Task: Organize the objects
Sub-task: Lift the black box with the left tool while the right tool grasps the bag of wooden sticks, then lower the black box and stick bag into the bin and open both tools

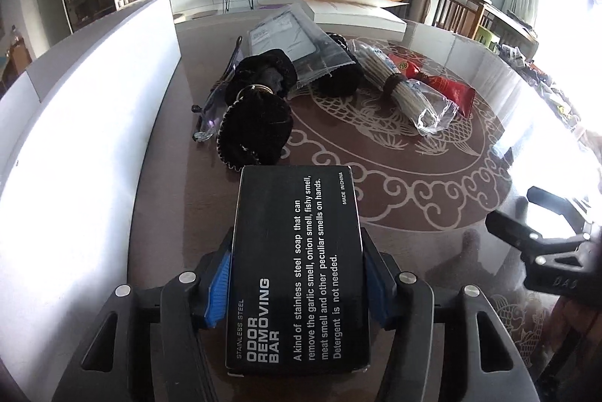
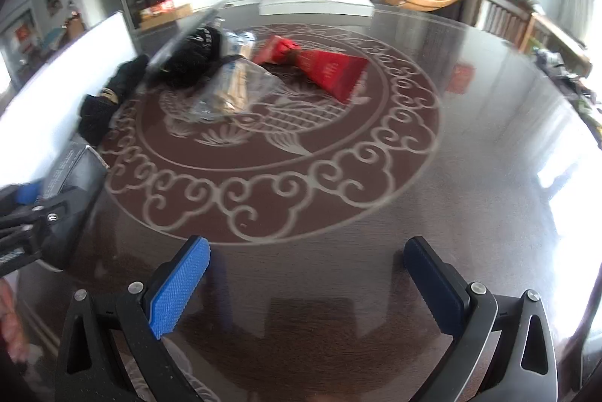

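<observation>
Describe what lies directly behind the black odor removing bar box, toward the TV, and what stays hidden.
Just behind the black box lie two black frilled scrunchies beside clear-framed glasses on the table. The box covers the tabletop beneath it.

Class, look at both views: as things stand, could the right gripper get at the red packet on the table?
Probably yes. The right gripper is open and empty, bare table lies between it and the red packet, and only the clear bag lies beside the packet.

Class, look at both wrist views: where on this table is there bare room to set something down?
Free: the table ahead of the right gripper, right of the red packet. Crowded: the far-left pile by the white wall, with black scrunchies, bagged sticks and the black box.
</observation>
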`<act>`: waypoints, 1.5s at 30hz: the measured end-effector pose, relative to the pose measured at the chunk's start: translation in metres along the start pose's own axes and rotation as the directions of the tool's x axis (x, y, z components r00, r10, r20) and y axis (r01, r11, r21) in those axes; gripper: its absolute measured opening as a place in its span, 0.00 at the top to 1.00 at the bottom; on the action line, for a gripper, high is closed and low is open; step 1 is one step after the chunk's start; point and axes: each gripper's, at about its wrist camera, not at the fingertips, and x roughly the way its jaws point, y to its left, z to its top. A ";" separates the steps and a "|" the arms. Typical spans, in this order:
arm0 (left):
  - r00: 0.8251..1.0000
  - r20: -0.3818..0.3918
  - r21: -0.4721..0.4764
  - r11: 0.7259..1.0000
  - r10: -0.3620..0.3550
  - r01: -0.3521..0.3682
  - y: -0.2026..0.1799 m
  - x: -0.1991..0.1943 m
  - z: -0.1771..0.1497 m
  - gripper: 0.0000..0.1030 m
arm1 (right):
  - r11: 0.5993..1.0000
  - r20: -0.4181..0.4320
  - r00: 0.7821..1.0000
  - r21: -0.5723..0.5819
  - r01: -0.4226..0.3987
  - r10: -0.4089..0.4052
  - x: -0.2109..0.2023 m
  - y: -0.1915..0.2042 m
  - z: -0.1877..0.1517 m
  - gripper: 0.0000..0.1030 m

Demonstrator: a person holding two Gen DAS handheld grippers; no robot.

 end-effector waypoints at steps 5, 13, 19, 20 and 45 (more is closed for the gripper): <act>1.000 0.017 0.023 0.999 -0.022 0.022 -0.005 -0.008 -0.012 0.44 | 0.995 0.030 0.996 -0.062 -0.079 0.081 0.007 0.019 0.074 0.03; 0.997 0.017 0.030 0.997 -0.070 0.069 -0.007 -0.027 -0.037 0.44 | 0.976 -0.169 0.984 -0.197 -0.089 0.056 0.098 0.061 0.142 0.45; 0.987 0.024 -0.019 0.988 -0.156 0.156 0.000 -0.038 -0.045 0.44 | 0.982 -0.149 0.981 -0.127 -0.142 0.123 0.064 0.043 0.121 0.72; 0.985 0.027 -0.026 0.985 -0.172 0.173 0.000 -0.040 -0.045 0.44 | 0.983 -0.149 0.975 -0.066 -0.173 0.162 0.054 0.031 0.112 0.72; 0.952 0.004 -0.371 0.884 0.307 -0.284 0.231 -0.161 -0.062 0.21 | 0.729 -0.183 0.760 -0.213 -0.650 0.624 -0.071 0.348 0.062 0.48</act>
